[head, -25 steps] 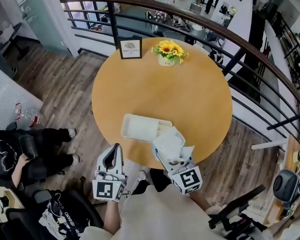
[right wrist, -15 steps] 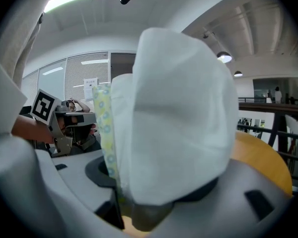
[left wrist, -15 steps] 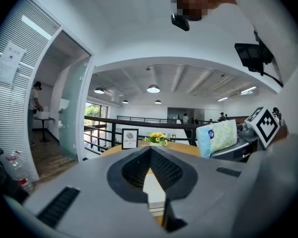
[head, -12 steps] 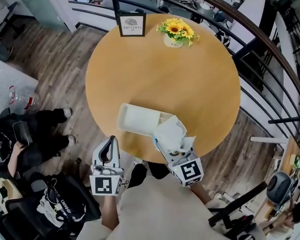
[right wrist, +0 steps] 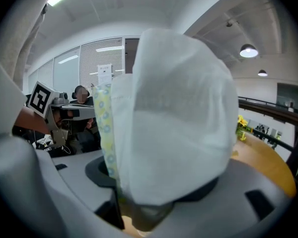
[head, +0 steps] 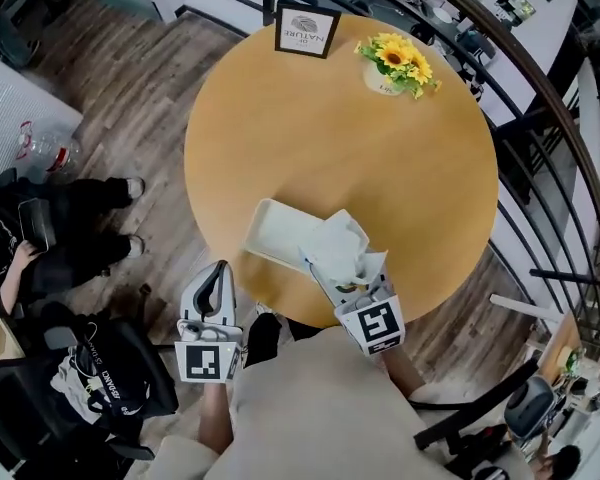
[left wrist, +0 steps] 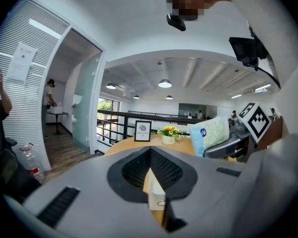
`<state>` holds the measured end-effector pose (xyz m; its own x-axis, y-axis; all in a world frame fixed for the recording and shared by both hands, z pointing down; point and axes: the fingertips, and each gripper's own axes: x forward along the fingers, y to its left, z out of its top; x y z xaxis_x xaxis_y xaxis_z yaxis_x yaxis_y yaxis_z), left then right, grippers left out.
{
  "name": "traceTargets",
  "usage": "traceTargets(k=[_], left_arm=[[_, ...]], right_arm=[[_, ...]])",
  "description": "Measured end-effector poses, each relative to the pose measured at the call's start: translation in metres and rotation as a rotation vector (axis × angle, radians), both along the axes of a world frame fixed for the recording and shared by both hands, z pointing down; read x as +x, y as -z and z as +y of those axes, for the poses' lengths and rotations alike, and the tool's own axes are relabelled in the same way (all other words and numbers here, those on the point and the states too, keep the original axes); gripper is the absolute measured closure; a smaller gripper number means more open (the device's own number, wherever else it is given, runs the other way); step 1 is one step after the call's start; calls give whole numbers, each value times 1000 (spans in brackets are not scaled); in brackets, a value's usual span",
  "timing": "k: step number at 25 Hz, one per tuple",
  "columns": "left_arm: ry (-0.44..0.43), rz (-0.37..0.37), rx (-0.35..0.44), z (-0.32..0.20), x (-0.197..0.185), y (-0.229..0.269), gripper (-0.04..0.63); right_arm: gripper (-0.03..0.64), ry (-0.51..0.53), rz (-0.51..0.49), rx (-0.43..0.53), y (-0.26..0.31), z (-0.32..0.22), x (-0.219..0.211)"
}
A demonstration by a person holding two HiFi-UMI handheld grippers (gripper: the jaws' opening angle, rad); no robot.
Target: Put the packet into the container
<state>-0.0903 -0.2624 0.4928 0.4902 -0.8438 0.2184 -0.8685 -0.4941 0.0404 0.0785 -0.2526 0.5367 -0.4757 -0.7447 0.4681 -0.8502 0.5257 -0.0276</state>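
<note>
The packet (head: 338, 248), white and soft with a yellow-patterned edge, is clamped in my right gripper (head: 335, 273), which is shut on it. It hangs over the right end of the container (head: 275, 230), a shallow white tray near the table's front edge. In the right gripper view the packet (right wrist: 179, 108) fills the middle and hides the jaw tips. My left gripper (head: 216, 273) is shut and empty, held off the table's near edge, left of the container. In the left gripper view its jaws (left wrist: 150, 150) meet in a point, with the packet (left wrist: 208, 133) to the right.
The round wooden table (head: 380, 138) carries a sunflower pot (head: 392, 63) and a framed sign (head: 306, 30) at its far side. A curved dark railing (head: 540, 118) runs behind. A seated person (head: 40, 258), a bottle (head: 40, 148) and a black bag (head: 90, 388) are on the left.
The right gripper has carried the packet forward and left, from beside the container's right end to over it. The left gripper has stayed where it was, shut.
</note>
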Motion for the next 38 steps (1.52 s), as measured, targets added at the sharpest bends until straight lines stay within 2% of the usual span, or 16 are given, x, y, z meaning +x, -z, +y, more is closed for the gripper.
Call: traceTargets(k=[4,9,12,19,23,26,28,30,34,38], left_arm=[[56,9,-9,2,-14,-2,591],[107,17,-16,4,-20,-2,591],[141,21,-20,6,-29,-3,591],[177,31,-22,7,-36,-5,589],[187,33,-13,9,-38,-1,591],[189,30,-8,9,-40,0,591],[189,27,-4,9,-41,2,590],[189,24,-2,9,-41,4,591],[198,19,-4,9,-45,6,591],[199,20,1,10,-48,7,591]], right_arm=[[325,109,48,-2,-6,-16,-19],[325,193,66,-1,-12,-27,-37],[325,260,119,-31,-24,-26,-45],[325,449,359,-211,-77,-17,-53],[324,513,449,-324,-101,-19,-59],[324,563,557,-436,-123,-19,-58],[324,573,599,-490,-134,-20,-58],[324,558,598,-521,-139,-22,-59],[324,533,614,-531,-142,-28,-61],[324,550,628,-535,-141,-26,-60]])
